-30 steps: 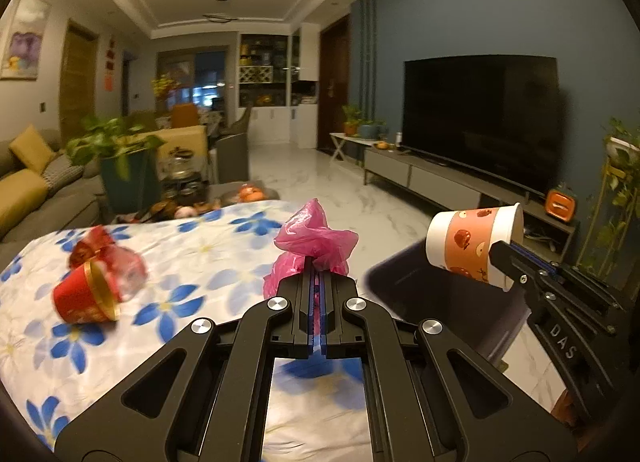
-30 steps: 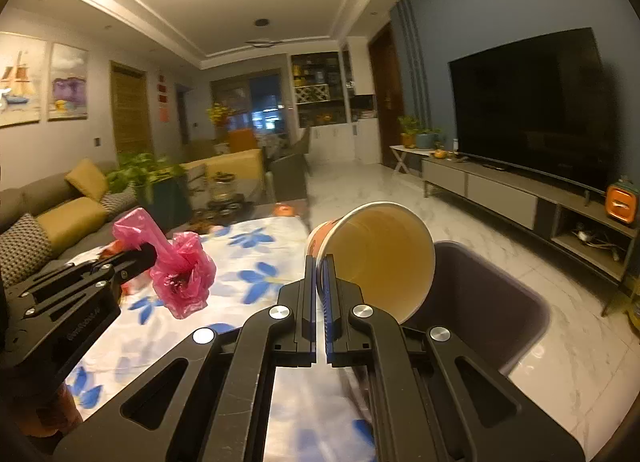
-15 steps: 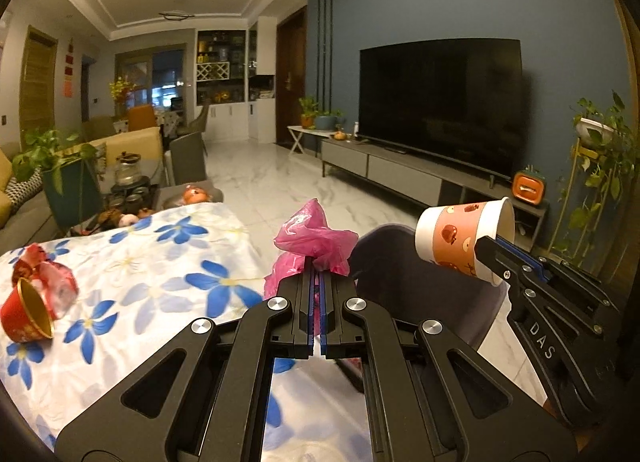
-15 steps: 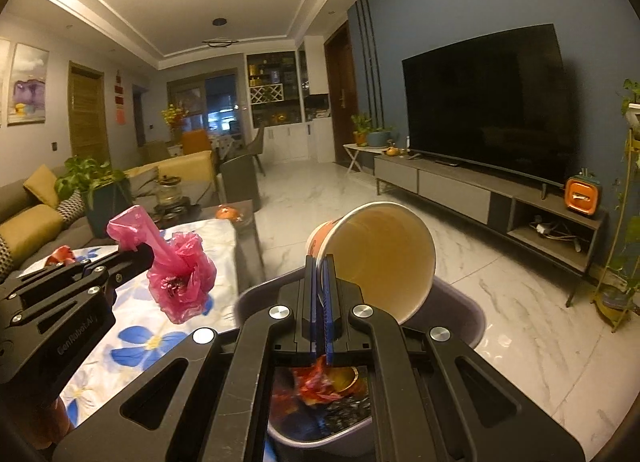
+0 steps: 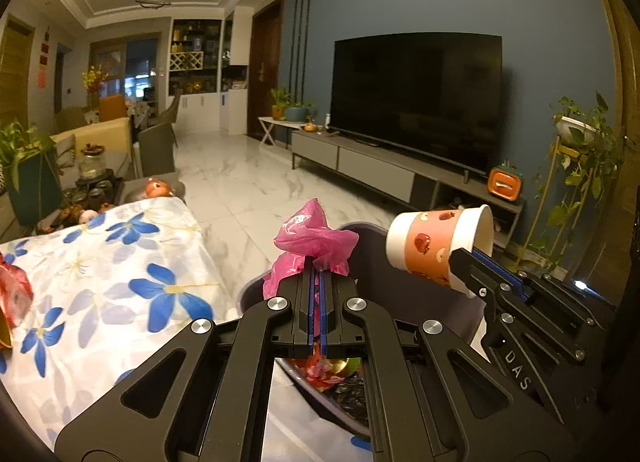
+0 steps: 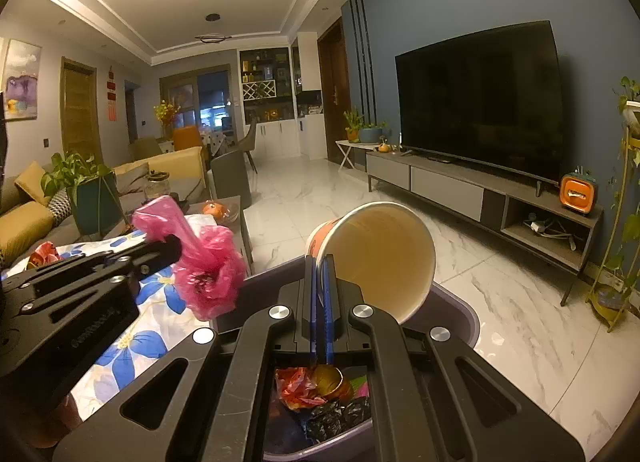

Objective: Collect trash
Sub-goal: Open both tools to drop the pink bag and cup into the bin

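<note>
- I have the left gripper [image 5: 318, 282] pinched tight on a crumpled pink plastic bag [image 5: 314, 240], its jaws nearly together with only the thin film between them; the bag's bulk bunches up beyond the tips, which keeps it from slipping.
- My right gripper [image 6: 320, 286] is clamped on the rim wall of a white paper cup printed with orange and red fruit [image 6: 376, 258], one finger inside and one outside, so the cup lies on its side with the mouth towards the camera.
- Both pieces hang over the round grey-purple plastic trash bin [image 6: 460, 306] that stands on the floor just beside the table covered in a white cloth with blue flowers [image 5: 120, 274]; I judge that I hold them there so they fall straight in when I let go.
- The bin already holds red wrappers, a gold-lined cup and dark scraps [image 6: 320, 390].
- A red wrapper [image 5: 14, 294] lies on the cloth, not yet collected.
</note>
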A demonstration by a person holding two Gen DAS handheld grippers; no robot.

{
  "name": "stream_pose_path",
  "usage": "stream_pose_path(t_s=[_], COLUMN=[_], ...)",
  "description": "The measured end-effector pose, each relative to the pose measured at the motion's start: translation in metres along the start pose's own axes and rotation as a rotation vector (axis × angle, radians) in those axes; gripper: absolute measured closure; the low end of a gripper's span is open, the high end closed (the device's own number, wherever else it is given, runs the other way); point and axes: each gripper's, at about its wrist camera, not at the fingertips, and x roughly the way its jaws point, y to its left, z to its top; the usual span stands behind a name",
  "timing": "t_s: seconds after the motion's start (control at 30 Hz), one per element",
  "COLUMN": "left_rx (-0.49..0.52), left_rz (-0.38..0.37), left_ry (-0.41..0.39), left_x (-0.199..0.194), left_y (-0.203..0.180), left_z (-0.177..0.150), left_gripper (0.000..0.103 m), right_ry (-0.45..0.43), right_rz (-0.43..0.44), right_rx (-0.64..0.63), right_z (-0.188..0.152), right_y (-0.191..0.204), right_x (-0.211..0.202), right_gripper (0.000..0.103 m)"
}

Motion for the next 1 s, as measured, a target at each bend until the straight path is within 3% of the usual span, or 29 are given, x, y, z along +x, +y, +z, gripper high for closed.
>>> stream_pose_path(t_s=[0.4, 0.67, 0.73, 0.77, 0.8, 1.0], left_rx=[0.002, -0.01, -0.015, -0.016, -0.016, -0.05], left_rz=[-0.059, -0.054, -0.06, -0.055, -0.056, -0.041], left_ry=[0.042, 0.059, 0.059, 0.057, 0.056, 0.048], left_x=[0.017, 0.02, 0.019, 0.018, 0.017, 0.01], left_y=[-0.002, 0.002, 0.003, 0.003, 0.002, 0.009], left_z=[-0.006, -0.006, -0.006, -0.006, -0.006, -0.005], left_gripper=[0.102, 0.087, 0.079, 0.076, 0.072, 0.052], right_ry=[0.021, 0.046, 0.048, 0.042, 0.031, 0.027], right_rz=[-0.018, -0.033, -0.034, -0.041, -0.044, -0.056], right_rx=[-0.01, 0.001, 0.002, 0.003, 0.003, 0.005], right_z=[-0.002, -0.002, -0.003, -0.003, -0.002, -0.003], right_y=[0.0, -0.003, -0.002, -0.002, -0.002, -0.005], right_x=[0.007, 0.01, 0.01, 0.008, 0.006, 0.004], right_gripper=[0.099, 0.099, 0.093, 0.078, 0.071, 0.063])
